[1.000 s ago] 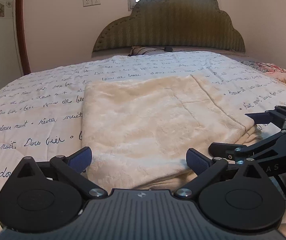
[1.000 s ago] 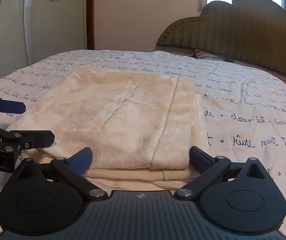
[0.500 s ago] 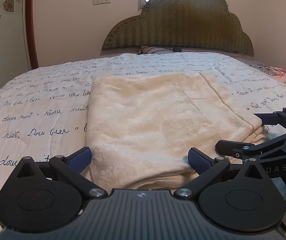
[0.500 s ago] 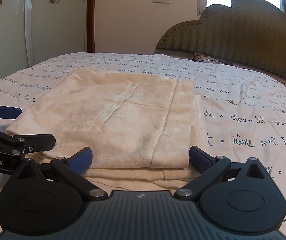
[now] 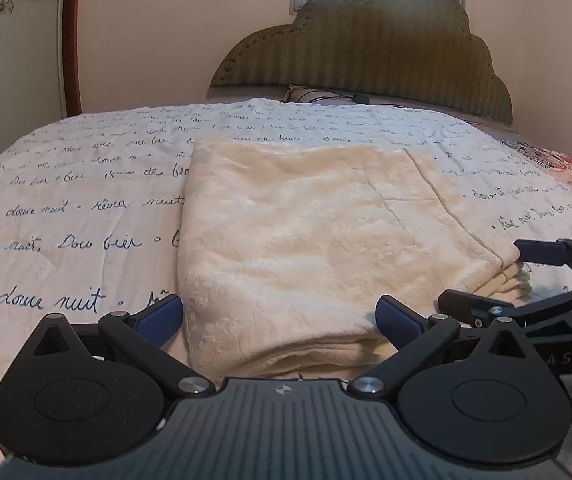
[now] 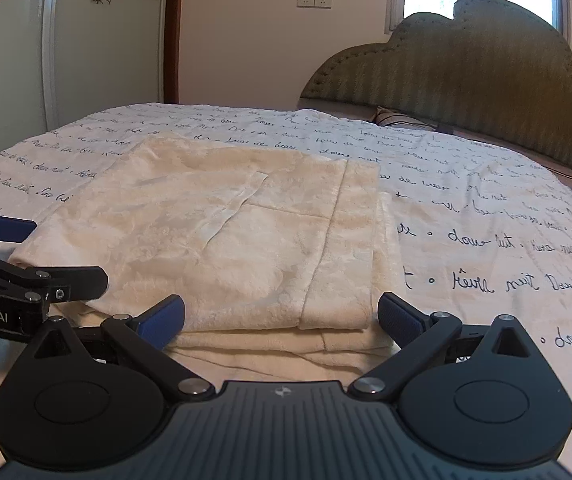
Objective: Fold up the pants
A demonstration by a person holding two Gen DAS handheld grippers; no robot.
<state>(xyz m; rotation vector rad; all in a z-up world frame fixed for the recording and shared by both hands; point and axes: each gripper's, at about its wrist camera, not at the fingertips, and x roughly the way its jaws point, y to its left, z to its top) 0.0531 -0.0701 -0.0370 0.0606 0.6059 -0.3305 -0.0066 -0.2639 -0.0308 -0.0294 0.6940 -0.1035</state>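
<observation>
Cream fleece pants (image 5: pixel 306 232) lie folded into a flat rectangle of several layers on the bed, also seen in the right wrist view (image 6: pixel 237 240). My left gripper (image 5: pixel 279 318) is open and empty, its blue pads either side of the near left end of the folded edge. My right gripper (image 6: pixel 281 316) is open and empty at the near right end of that edge. Each gripper shows in the other's view: the right one (image 5: pixel 498 276) at the pants' right corner, the left one (image 6: pixel 57 256) at their left corner.
The bed has a white quilt (image 5: pixel 65 208) printed with blue handwriting. A green padded headboard (image 5: pixel 370 64) and a pillow (image 5: pixel 314 94) stand at the far end. A flowered cloth (image 5: pixel 554 164) lies at the right edge. A wardrobe (image 6: pixel 65 40) stands to the left.
Both grippers have dropped a little lower and closer to the near folded edge of the pants. The pants have not moved. Both stay open.
</observation>
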